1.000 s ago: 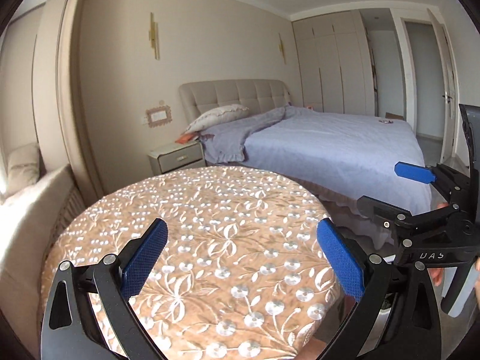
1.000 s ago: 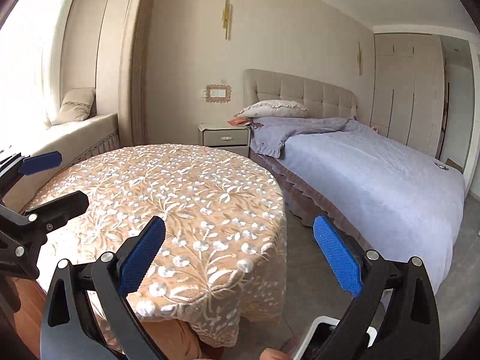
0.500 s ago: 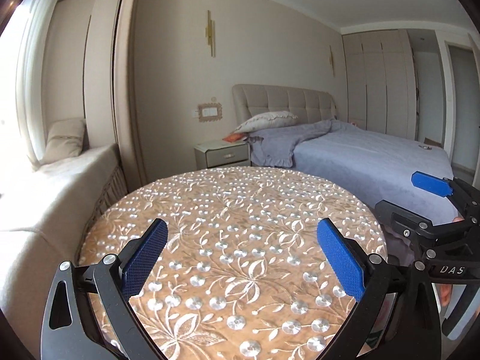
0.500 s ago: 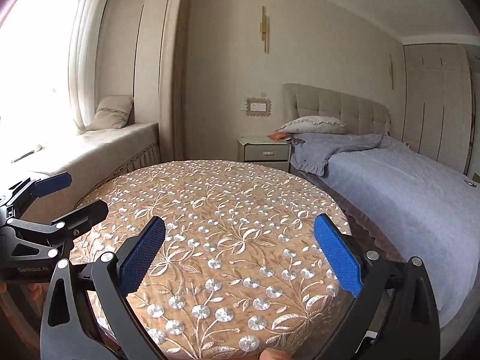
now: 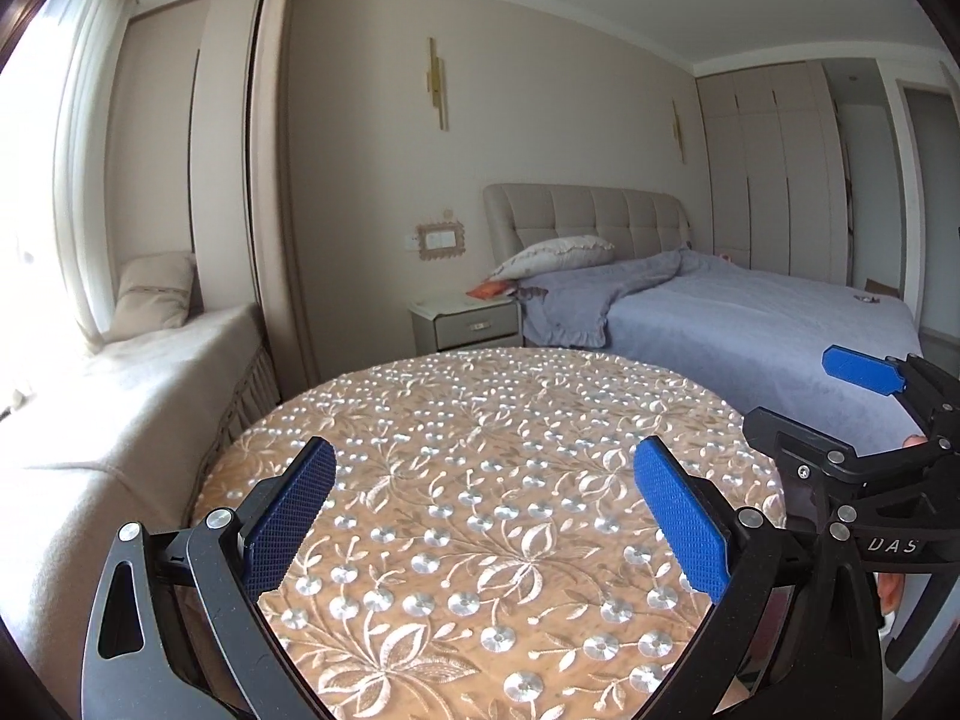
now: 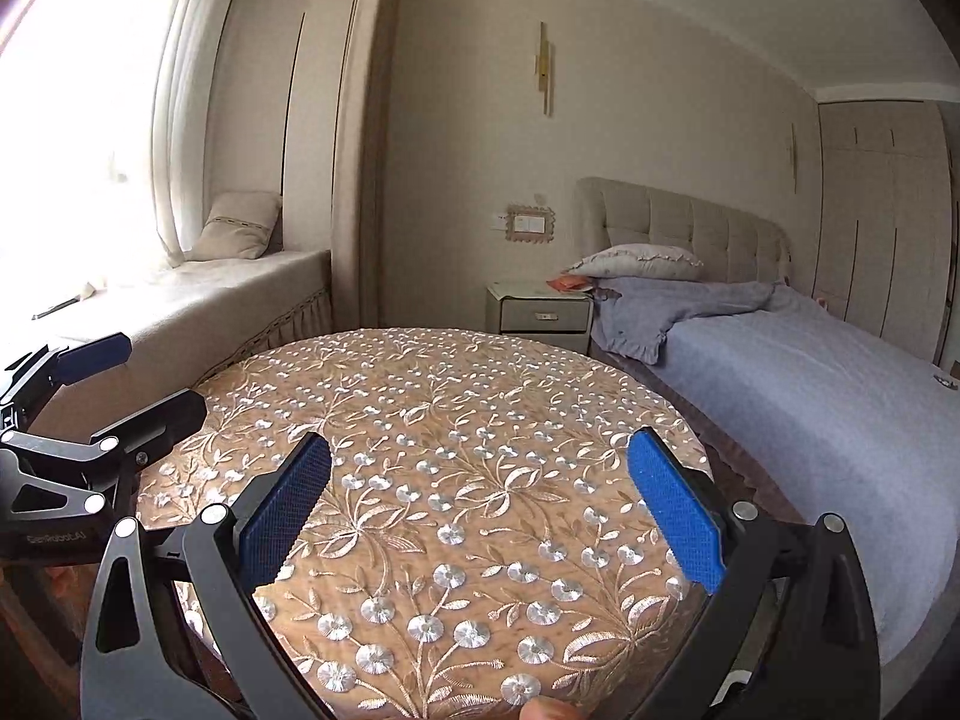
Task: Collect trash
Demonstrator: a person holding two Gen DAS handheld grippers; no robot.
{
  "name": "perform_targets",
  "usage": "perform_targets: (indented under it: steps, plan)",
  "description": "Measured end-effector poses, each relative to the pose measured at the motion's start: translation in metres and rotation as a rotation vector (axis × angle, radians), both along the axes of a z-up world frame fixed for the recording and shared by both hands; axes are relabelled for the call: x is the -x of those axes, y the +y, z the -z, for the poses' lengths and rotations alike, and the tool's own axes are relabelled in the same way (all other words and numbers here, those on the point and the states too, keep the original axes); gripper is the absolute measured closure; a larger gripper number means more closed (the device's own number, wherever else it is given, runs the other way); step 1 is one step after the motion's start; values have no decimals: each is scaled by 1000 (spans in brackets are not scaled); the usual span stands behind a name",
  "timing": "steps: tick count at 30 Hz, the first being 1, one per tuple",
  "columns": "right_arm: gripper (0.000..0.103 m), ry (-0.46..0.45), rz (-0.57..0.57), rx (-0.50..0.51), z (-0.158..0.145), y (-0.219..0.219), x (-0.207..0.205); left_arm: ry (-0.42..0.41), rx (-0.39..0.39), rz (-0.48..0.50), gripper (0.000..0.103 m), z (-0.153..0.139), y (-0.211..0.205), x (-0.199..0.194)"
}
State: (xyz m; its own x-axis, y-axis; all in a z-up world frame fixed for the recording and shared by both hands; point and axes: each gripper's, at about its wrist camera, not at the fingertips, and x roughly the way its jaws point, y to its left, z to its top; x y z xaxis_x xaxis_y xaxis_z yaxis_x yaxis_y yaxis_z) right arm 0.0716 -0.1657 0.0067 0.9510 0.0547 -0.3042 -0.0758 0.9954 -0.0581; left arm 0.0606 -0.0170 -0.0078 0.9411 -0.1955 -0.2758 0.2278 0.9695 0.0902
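My left gripper (image 5: 483, 516) is open and empty, held over the near part of a round table (image 5: 480, 408) with a tan embroidered cloth. My right gripper (image 6: 477, 510) is open and empty over the same table (image 6: 432, 396). The right gripper also shows at the right edge of the left wrist view (image 5: 840, 396), and the left gripper at the left edge of the right wrist view (image 6: 120, 384). A small orange item (image 6: 567, 282) lies on the nightstand (image 6: 543, 312) beside the pillow; I cannot tell what it is. A small object (image 5: 867, 298) lies on the bed.
A bed (image 5: 750, 312) with a grey-blue cover stands to the right of the table. A cushioned window bench (image 6: 228, 294) with a pillow (image 6: 237, 234) runs along the left. Wardrobes (image 5: 774, 180) line the far right wall.
Both views have swung to the left, from the bed toward the window bench. The table now fills the space between both pairs of fingers. Both grippers stay open.
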Motion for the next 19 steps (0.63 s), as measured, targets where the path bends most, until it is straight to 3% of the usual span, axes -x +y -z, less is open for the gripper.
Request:
perform_targets:
  steps: [10,19]
  plan:
    - [4,2,2,-8,6,-6,-4,-11,-21,16,5,-6,-10,6]
    - [4,13,13,-56,11,-21,-8,45,-59,19,5,-9,-24,-4]
